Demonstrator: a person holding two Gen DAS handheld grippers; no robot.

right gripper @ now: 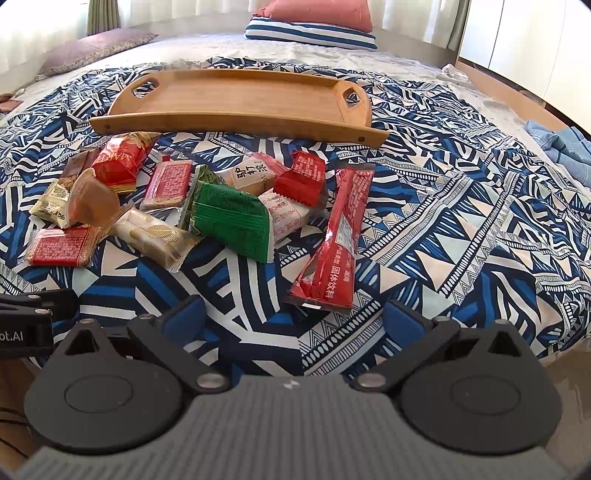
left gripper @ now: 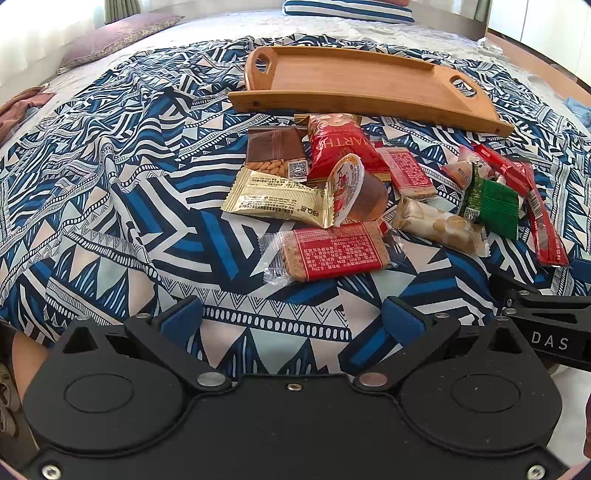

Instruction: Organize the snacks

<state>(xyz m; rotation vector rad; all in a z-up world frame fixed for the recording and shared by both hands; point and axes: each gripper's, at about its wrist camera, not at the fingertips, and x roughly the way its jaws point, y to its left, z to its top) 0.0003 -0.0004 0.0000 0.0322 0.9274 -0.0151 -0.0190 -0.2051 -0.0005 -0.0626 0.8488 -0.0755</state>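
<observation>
Several wrapped snacks lie in a loose pile on a blue patterned bedspread. A long wooden tray (left gripper: 354, 79) (right gripper: 236, 96) rests just beyond them with nothing in it. Nearest my left gripper (left gripper: 291, 319) lies a red-labelled biscuit pack (left gripper: 332, 251); a gold pack (left gripper: 277, 197) and a jelly cup (left gripper: 351, 188) sit behind it. Nearest my right gripper (right gripper: 293, 317) lies a long red drink-mix sachet (right gripper: 332, 240), with a green pack (right gripper: 232, 218) to its left. Both grippers stand open, blue pads wide apart, holding nothing, short of the pile.
A bed carries the patterned bedspread (left gripper: 110, 184) (right gripper: 461, 206), with a striped pillow (right gripper: 310, 33) and a purple cushion (right gripper: 96, 46) at the head. Blue cloth (right gripper: 561, 144) lies at the right edge. The other gripper's body shows at each view's side.
</observation>
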